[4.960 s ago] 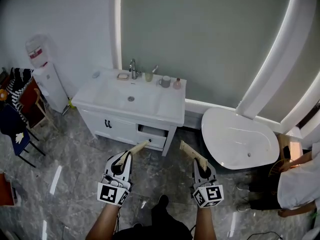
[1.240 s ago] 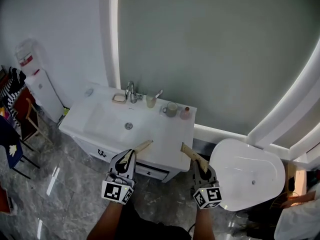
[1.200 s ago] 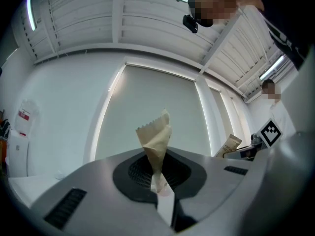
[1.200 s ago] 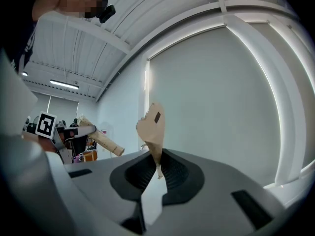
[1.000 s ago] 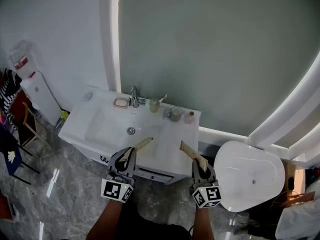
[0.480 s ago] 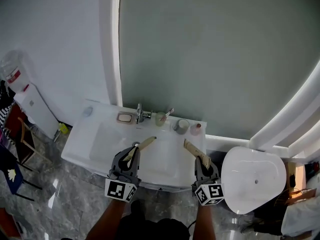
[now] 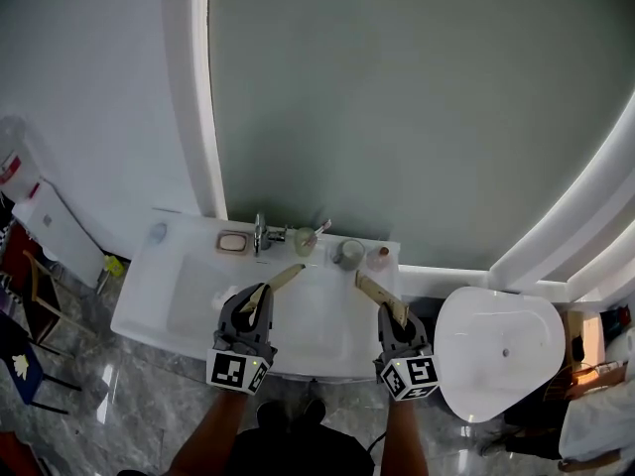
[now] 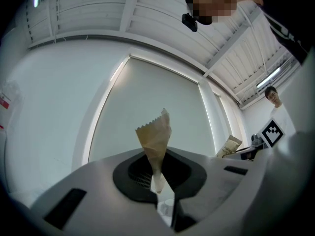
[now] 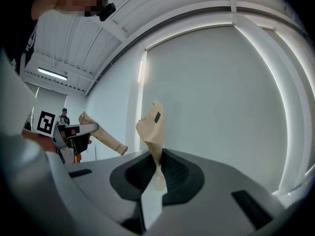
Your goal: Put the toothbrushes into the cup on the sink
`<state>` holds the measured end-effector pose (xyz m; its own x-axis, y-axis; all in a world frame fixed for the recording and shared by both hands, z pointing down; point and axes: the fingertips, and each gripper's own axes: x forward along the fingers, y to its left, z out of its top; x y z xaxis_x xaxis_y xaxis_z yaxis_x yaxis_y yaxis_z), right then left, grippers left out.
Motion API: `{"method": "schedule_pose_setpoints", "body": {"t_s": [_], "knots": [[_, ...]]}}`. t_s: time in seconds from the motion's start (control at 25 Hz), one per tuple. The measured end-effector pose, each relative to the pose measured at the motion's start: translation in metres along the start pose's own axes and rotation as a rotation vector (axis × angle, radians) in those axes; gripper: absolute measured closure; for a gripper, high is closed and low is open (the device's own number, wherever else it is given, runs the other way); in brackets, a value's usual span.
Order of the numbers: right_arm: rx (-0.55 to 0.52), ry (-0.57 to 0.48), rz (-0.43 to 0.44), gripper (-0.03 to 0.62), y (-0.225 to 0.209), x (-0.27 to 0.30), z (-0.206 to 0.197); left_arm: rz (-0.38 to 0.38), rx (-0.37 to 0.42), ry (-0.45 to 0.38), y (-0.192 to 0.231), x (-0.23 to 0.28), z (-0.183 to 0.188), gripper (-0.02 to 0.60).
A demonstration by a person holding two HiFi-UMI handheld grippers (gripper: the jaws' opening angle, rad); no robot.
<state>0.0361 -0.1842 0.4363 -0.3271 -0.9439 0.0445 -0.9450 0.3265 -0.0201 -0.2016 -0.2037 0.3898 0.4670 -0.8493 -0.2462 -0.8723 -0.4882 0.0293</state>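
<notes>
Both your grippers are clenched, each on a paper-wrapped brush. The left gripper [image 7: 256,303] pinches the left brush [image 7: 284,277] by its lower end, and the right gripper [image 7: 389,313] holds the right brush [image 7: 368,287] the same way. Both wrappers stick up and forward over the sink [image 7: 149,300]. The cup [image 7: 304,242] stands at the back rim just right of the tap [image 7: 260,234], with the mug [image 7: 347,254] beside it (the cup seems to hold a brush already, so I'd take it as the target). It lies nearer your left brush, so lead with that one. Tip the gripper until the free end points down, line it up over the mouth, lower it inside, and only then let go. Hold the right brush back meanwhile, because a knock could topple the cup.
</notes>
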Motion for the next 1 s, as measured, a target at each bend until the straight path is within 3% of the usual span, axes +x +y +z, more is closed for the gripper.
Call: {"method": "schedule_pose_setpoints", "body": {"t_s": [0.68,1.0], "knots": [[0.029,0.012,0.097,0.545,-0.062,0.042,-0.012,0.062,0.022,0.007,-0.030,0.061,-0.031,0.543],[0.016,0.009,0.061,0.545,-0.082,0.064,-0.019,0.016,0.018,0.034,-0.021,0.088,-0.057,0.543]]}}
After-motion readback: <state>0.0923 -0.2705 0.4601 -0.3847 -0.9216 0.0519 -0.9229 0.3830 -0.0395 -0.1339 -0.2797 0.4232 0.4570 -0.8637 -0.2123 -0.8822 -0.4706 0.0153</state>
